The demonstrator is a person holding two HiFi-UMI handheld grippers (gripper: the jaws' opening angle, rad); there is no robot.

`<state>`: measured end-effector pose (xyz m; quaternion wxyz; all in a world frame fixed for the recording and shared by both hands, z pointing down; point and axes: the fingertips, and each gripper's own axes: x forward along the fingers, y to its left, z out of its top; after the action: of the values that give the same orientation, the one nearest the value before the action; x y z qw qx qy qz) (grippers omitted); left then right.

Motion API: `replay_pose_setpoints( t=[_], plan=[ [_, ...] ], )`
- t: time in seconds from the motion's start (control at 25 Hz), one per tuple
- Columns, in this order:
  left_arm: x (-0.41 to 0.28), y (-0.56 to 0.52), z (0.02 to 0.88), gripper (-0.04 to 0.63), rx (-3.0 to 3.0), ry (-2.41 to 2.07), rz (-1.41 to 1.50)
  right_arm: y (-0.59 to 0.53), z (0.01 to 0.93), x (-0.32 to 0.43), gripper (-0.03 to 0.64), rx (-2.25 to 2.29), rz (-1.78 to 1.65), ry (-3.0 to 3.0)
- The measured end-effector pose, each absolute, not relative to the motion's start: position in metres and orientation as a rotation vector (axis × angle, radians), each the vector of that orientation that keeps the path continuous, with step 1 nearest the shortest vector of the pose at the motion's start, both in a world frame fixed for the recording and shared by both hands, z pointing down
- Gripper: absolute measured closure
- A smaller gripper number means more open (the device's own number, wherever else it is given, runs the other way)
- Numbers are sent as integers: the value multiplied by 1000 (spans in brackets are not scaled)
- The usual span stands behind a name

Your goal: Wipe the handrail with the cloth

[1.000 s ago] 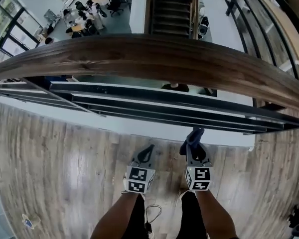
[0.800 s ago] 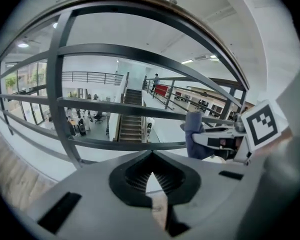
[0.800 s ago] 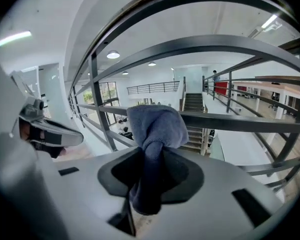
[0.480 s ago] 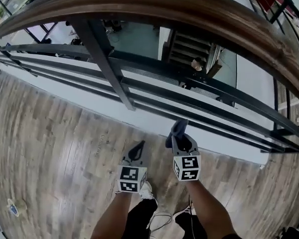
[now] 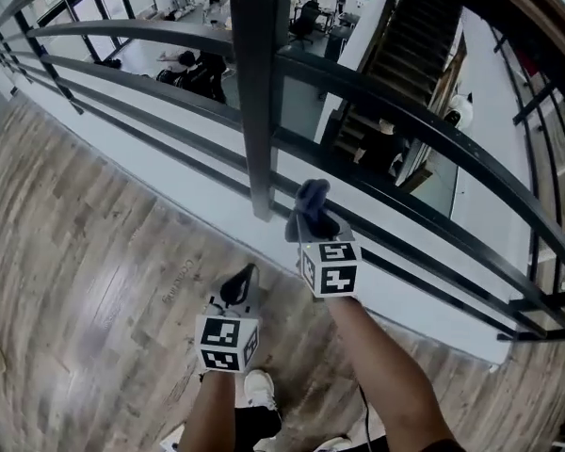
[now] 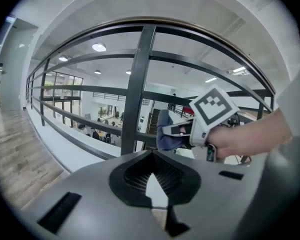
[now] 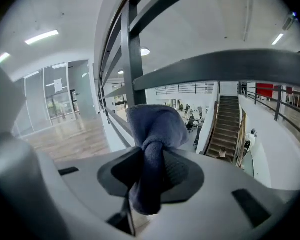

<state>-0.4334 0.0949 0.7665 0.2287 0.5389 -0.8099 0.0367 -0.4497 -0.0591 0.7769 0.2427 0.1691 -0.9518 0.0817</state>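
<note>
Blue-grey cloth [image 7: 155,134] sits clamped between your right gripper's [image 5: 311,222] fingers, bunching out past their tips. Your left gripper [image 5: 237,285] is closed on nothing. The wooden handrail [image 6: 210,32] runs above both. Wiping seems unstarted, so raise the cloth onto it.

an upper gallery in a large office building, open to a hall below. a dark metal railing [image 5: 261,92] under a wooden handrail [image 5: 554,17] edges a wood plank floor [image 5: 85,252]. beyond the bars, a lower level holds desks and office chairs [image 5: 306,15], with people [image 5: 202,64] seated there. a long staircase [image 5: 405,64] runs between the levels. glass walls [image 7: 55,99] line the far side, and strip lights [image 7: 41,36] sit in a white ceiling.
</note>
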Motion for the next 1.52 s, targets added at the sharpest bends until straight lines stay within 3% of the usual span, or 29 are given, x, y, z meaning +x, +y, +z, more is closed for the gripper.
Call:
replay_pose_setpoints(
  t=[0.36, 0.68, 1.52],
  plan=[
    [-436, 92, 791, 592, 1508, -2288, 49, -77, 823, -512, 508, 492, 388, -2535],
    [-461, 114, 773, 592, 1432, -2415, 11, -85, 828, -506, 509, 518, 366, -2474],
    [-358, 37, 741, 592, 1606, -2367, 135, -145, 826, -334, 509, 613, 413, -2474]
  ],
)
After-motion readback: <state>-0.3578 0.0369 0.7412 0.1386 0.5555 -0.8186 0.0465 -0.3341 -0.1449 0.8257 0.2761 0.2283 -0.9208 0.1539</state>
